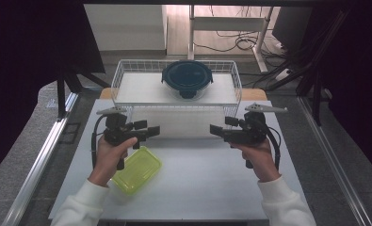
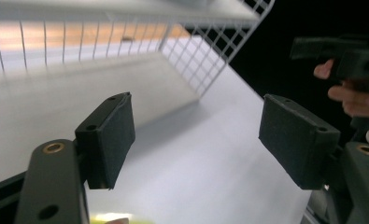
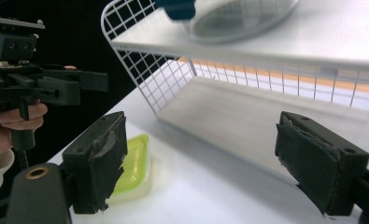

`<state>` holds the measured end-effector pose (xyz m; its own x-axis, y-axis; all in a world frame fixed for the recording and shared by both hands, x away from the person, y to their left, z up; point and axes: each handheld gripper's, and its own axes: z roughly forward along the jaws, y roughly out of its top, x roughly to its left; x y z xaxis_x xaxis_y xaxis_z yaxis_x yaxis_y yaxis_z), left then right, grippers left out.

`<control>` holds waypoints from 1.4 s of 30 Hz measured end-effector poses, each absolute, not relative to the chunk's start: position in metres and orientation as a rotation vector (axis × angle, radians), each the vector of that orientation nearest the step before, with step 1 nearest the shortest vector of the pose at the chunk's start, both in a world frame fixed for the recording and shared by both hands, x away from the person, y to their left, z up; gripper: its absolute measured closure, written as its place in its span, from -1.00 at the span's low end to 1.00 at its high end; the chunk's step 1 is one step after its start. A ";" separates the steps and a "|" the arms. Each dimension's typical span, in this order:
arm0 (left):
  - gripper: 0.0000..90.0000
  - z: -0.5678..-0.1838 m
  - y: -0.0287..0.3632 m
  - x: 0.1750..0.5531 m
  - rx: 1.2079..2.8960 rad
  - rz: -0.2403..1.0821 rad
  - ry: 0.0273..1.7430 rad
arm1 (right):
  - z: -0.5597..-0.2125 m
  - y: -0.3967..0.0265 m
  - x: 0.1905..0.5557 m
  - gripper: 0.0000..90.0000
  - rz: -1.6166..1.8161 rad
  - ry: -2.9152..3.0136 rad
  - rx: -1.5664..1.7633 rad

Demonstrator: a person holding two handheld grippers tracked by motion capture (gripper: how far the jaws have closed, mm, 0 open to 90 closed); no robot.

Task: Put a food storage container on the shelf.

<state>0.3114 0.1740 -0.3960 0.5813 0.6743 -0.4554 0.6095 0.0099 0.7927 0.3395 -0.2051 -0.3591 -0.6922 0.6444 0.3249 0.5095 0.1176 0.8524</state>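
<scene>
While both grippers gape empty, left gripper [image 1: 153, 131] and right gripper [image 1: 216, 130] – lidded round container [image 1: 187, 78] on wire rack [image 1: 127, 70], yellow-green container [image 1: 136, 170] on table.

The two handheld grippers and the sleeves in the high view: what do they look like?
Both are black pistol-shaped tools. The left gripper and the right gripper each carry a grey three-cornered plate on top and trail a black cable. Their tongs end in flat black rectangular pads, with brass-coloured rivets behind them; the right gripper's pads look frayed. The person wears white long sleeves.
</scene>
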 end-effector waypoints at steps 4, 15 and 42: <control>-0.40 -0.408 0.174 0.299 1.725 0.110 1.089 | -0.375 -0.212 0.330 -0.58 1.639 2.260 1.181; -0.40 -0.436 0.166 0.278 1.823 0.204 1.130 | -0.423 -0.217 0.306 -0.51 1.488 2.329 1.228; -0.42 -0.488 0.162 0.277 1.931 0.180 1.221 | -0.478 -0.219 0.304 -0.46 1.270 2.448 1.249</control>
<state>0.2767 0.1624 -0.4876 0.5186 0.8042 -0.2904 0.6864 -0.1890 0.7023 0.3041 -0.2194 -0.4781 -0.6541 0.7128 0.2532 0.6174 0.3096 0.7232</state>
